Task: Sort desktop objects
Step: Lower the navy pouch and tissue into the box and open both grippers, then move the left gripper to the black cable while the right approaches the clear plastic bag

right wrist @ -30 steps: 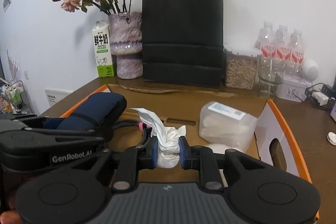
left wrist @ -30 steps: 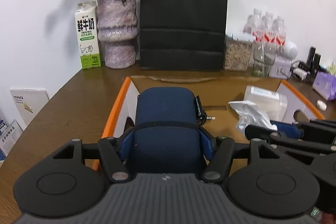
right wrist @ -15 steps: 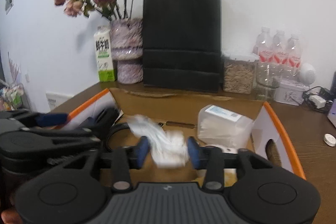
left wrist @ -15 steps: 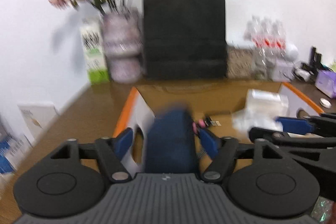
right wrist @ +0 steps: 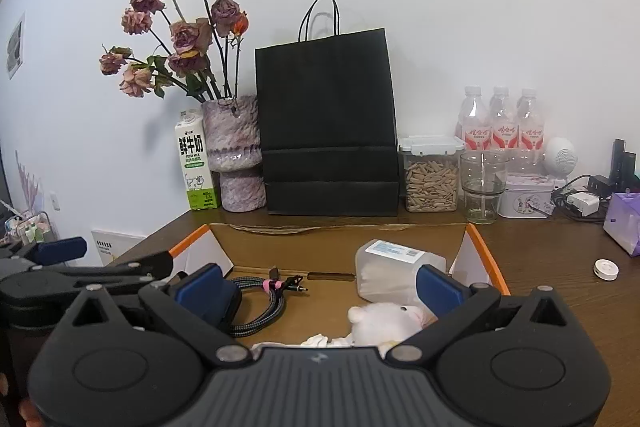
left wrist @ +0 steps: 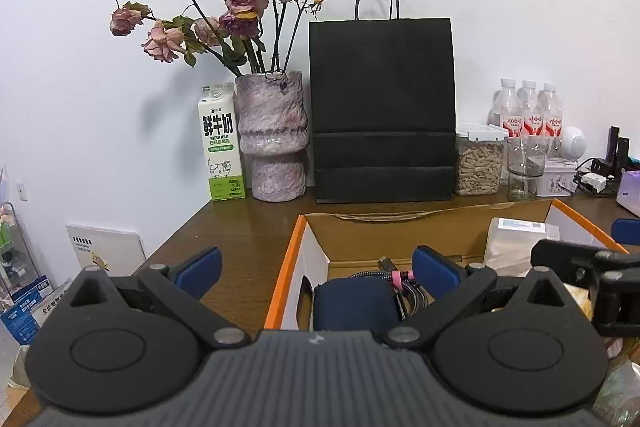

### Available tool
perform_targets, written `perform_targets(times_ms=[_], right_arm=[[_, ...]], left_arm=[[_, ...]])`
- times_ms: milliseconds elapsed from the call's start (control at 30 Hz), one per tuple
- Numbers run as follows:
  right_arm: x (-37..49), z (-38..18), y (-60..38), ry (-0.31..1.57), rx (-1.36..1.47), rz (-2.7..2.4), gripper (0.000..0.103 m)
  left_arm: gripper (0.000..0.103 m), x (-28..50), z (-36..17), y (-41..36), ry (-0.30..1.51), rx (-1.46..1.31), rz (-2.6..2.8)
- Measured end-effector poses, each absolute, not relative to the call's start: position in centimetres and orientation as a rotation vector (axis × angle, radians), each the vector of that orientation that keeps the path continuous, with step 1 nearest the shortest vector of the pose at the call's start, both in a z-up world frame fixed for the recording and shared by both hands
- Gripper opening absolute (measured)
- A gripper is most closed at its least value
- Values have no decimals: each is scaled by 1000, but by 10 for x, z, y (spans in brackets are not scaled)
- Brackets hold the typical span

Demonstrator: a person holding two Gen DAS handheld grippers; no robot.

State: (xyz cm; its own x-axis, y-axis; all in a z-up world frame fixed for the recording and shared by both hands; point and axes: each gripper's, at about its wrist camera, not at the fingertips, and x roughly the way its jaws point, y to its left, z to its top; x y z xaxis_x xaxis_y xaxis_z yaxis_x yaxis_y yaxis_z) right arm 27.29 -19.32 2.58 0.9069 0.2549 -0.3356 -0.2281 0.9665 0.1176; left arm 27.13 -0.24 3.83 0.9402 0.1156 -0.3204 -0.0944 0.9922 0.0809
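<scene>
An open cardboard box with orange edges (left wrist: 286,279) (right wrist: 486,251) sits on the wooden desk. Inside lie a navy pouch (left wrist: 354,305) (right wrist: 228,301), a coiled braided cable (left wrist: 408,287) (right wrist: 260,301), a clear plastic container (right wrist: 394,267) (left wrist: 516,241), a crumpled white tissue (right wrist: 324,339) and a white plush (right wrist: 386,321). My left gripper (left wrist: 318,269) is open and empty, above the pouch at the box's left wall. My right gripper (right wrist: 318,285) is open and empty, above the tissue and plush.
Along the wall stand a milk carton (left wrist: 221,143), a vase of dried roses (left wrist: 274,137), a black paper bag (left wrist: 382,109), a jar of seeds (right wrist: 431,174), a glass (right wrist: 482,187), water bottles (right wrist: 500,121) and a tin (right wrist: 528,195). A small white disc (right wrist: 606,269) lies right of the box.
Both grippers have opened and pulled back upward. The left one let go of the navy pouch, the right one let go of the tissue; both now lie in the box.
</scene>
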Motion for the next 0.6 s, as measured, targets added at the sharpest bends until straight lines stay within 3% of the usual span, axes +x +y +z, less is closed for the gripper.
perform_targets(times_ms=[600], right_arm=[[235, 21, -215, 302, 52, 238, 103]], left_arm=[[103, 243, 44, 40, 327, 26, 114]])
